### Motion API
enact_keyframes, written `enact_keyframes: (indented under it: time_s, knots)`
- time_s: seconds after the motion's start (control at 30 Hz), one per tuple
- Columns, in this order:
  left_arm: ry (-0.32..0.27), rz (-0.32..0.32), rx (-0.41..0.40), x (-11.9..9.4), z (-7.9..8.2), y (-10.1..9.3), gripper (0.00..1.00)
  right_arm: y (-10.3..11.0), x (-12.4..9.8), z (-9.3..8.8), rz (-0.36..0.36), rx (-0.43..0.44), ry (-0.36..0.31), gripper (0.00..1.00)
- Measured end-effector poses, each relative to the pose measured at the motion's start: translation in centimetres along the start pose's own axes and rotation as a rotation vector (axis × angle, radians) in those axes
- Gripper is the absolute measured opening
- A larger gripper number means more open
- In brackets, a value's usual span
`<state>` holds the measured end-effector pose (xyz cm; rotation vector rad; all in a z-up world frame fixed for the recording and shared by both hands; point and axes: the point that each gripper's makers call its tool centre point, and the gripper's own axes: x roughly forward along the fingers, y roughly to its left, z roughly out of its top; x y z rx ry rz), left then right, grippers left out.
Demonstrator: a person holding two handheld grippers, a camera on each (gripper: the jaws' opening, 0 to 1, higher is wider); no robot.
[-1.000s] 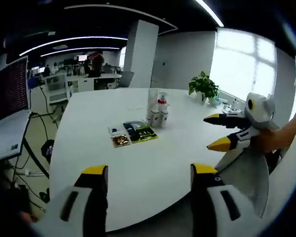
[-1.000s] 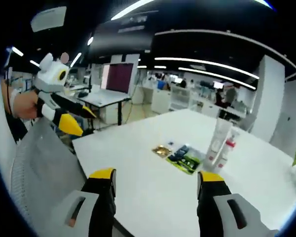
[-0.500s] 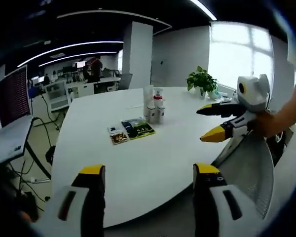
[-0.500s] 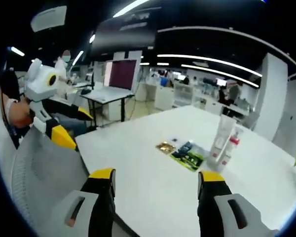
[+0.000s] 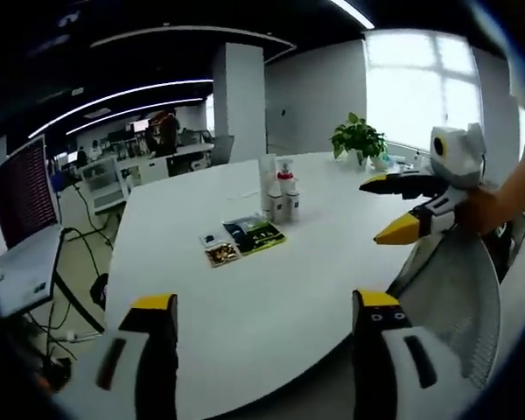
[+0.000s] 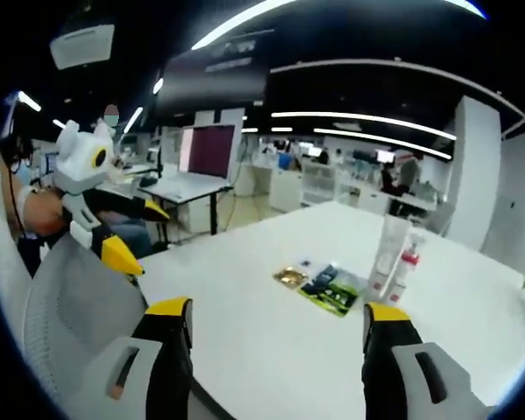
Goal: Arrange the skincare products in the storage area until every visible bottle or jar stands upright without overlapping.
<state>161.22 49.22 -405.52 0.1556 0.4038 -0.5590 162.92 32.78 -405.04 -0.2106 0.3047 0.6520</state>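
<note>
Open-plan office, big white table [image 5: 245, 289]. Skincare bottles [image 5: 280, 194] stand upright in a tight cluster mid-table, flat sachets [image 5: 245, 241] lying just beside them. Left gripper [image 5: 258, 311] and right gripper [image 6: 267, 315] both hover near the edge, jaws spread wide, holding nothing. Potted plant [image 5: 359, 140] sits far back.

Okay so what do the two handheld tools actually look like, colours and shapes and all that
Both tools match. The left tool has two grey jaws with yellow caps and a dark slot down each; the right tool looks the same. Seen from the side in the left gripper view, the right tool has tapering black-and-yellow jaw tips below a white-and-grey housing. A person's bare arm shows behind it.
</note>
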Motion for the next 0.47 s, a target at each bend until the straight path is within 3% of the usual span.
enact_keyframes:
  time_s: [0.13,0.47]
  knots:
    - [-0.043,0.008,0.039,0.3,0.8,0.3,0.99,0.0,0.0,0.1,-0.004,0.001,-0.001,0.88]
    - [-0.040,-0.003,0.027,0.6,0.1,1.2,0.99,0.3,0.3,0.2,-0.003,-0.017,-0.002,0.88]
